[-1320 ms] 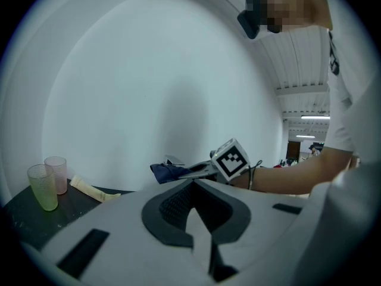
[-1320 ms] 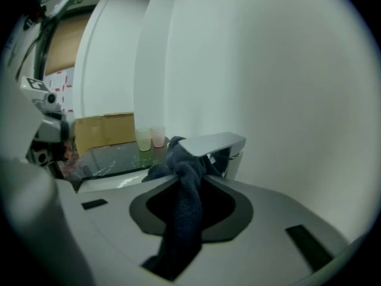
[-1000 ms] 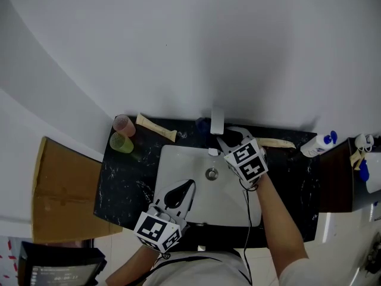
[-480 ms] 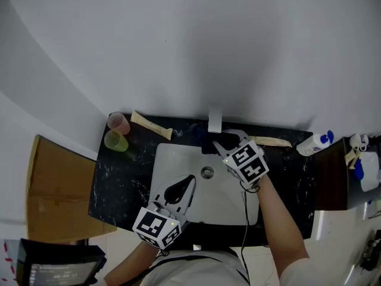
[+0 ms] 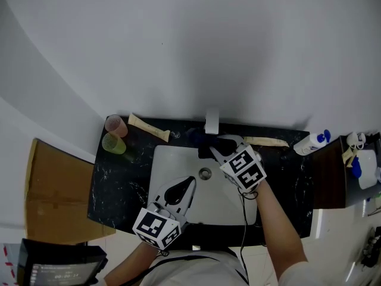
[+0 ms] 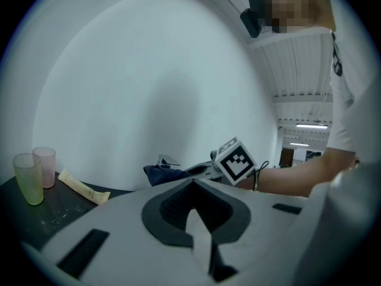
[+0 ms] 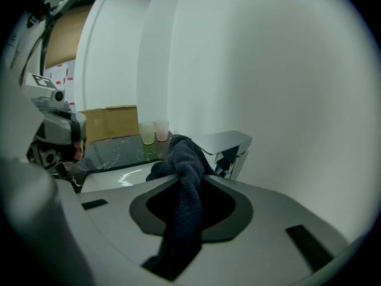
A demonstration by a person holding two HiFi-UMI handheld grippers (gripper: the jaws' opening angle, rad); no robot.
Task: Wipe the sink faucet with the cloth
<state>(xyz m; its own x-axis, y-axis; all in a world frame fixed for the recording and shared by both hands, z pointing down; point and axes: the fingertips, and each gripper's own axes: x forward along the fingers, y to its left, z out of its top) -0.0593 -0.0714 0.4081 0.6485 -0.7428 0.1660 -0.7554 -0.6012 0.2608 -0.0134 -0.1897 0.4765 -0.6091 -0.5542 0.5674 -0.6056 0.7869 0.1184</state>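
Your right tongs (image 5: 214,152) are clamped on the dark blue cloth (image 7: 186,159). A good wad bunches out past the tips, so fabric rather than the tongs themselves should meet the faucet (image 7: 229,142). The cloth sits just beside the spout, at the back of the sink (image 5: 159,162); whether it is pressing on the metal cannot be told. You angle that hand downward, which suits a wipe along the spout's side. Your left tongs (image 5: 184,187) are together on nothing and hang over the near part of the basin, probably parked clear of the wiping hand. The two cups (image 5: 114,134) stand on the tabletop (image 5: 122,180) at the left, well apart from the work.
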